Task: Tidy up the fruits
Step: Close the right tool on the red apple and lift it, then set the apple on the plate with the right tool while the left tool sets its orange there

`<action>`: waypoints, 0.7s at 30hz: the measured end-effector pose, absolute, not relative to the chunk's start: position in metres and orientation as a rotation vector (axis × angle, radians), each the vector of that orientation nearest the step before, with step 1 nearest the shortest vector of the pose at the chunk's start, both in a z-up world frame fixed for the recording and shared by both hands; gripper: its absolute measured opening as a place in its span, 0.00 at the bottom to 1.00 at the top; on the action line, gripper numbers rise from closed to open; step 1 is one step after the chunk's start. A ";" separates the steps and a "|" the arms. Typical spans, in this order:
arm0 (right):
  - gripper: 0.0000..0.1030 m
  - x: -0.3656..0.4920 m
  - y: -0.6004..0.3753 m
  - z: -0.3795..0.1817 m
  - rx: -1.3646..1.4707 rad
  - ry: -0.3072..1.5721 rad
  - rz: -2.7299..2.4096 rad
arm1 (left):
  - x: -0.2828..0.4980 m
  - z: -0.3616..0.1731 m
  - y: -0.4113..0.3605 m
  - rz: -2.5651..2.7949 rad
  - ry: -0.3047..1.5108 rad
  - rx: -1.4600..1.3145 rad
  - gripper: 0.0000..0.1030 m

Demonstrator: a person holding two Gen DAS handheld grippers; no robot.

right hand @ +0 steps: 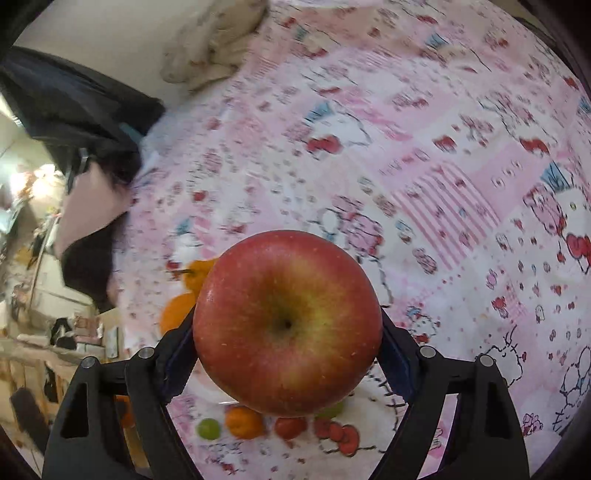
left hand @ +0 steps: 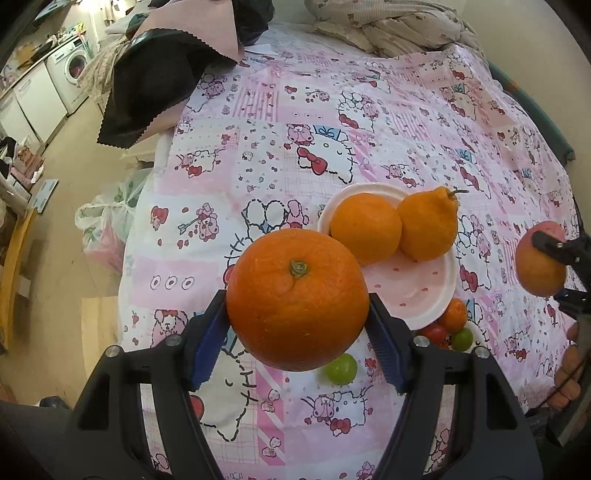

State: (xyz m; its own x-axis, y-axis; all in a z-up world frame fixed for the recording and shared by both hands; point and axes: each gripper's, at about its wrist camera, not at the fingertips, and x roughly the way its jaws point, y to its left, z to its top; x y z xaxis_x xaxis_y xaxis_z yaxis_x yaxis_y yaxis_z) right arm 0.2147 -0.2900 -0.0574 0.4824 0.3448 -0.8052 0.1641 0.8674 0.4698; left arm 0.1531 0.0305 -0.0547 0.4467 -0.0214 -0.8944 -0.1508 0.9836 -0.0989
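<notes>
My left gripper [left hand: 297, 317] is shut on a large orange [left hand: 297, 299] and holds it above the bed, just left of a white and pink plate [left hand: 424, 291]. The plate holds a round orange [left hand: 365, 229] and a pear-shaped orange fruit [left hand: 428, 225]. My right gripper [right hand: 288, 343] is shut on a red apple [right hand: 288, 328]; it also shows in the left wrist view [left hand: 541, 264] at the right, above the bed. Small fruits lie on the sheet near the plate: a green one [left hand: 341, 367], a red one [left hand: 434, 334], a small orange one [left hand: 455, 314].
The bed has a pink cartoon sheet [left hand: 295, 129]. Dark and pink clothes [left hand: 159, 74] lie at its far left corner, a rumpled blanket [left hand: 388, 26] at the far side. A plastic bag [left hand: 107, 225] sits on the floor left of the bed.
</notes>
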 end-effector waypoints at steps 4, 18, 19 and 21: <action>0.84 0.216 -0.271 -0.061 0.501 1.104 0.180 | 0.155 -0.056 0.026 0.072 1.108 -0.171 0.66; 0.84 0.237 -0.197 -0.127 0.318 1.302 0.286 | 0.161 -0.064 0.017 0.048 1.122 -0.140 0.66; 0.84 0.237 -0.196 -0.128 0.321 1.307 0.289 | 0.163 -0.067 0.016 0.036 1.131 -0.140 0.66; 0.84 0.239 -0.193 -0.131 0.339 1.323 0.302 | 0.164 -0.073 0.013 0.023 1.147 -0.137 0.66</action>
State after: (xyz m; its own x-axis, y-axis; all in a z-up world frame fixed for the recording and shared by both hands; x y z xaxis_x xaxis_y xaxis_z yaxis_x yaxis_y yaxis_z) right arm 0.2394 -0.1930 -0.1313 0.2202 0.4031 -0.8883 -0.0232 0.9125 0.4083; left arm 0.1641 0.0125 -0.0731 0.4123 -0.0519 -0.9096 -0.0889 0.9913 -0.0968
